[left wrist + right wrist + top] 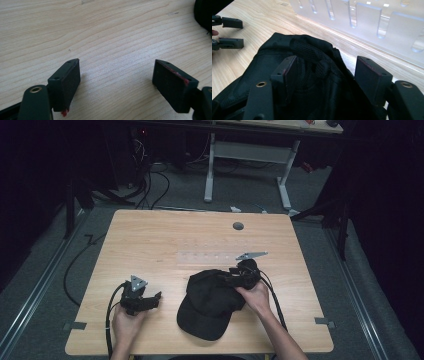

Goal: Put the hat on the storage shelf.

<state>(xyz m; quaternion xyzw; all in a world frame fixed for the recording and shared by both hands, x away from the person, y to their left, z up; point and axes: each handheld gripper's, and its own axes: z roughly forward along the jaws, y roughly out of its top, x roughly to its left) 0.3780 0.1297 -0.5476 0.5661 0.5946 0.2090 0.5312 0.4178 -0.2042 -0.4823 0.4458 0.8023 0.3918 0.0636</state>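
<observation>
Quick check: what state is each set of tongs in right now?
Left tongs: open, nothing between the jaws, over bare table.
Right tongs: open, jaws straddling the black cap, not clamped on it.

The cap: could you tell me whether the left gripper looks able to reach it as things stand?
Probably yes. The left gripper sits open beside the cap, with bare table between them. The right gripper already straddles the cap's far side.

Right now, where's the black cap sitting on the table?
In the high view the black cap lies on the wooden table near its front edge, right of centre, under the right gripper, with the left gripper to its left.
</observation>
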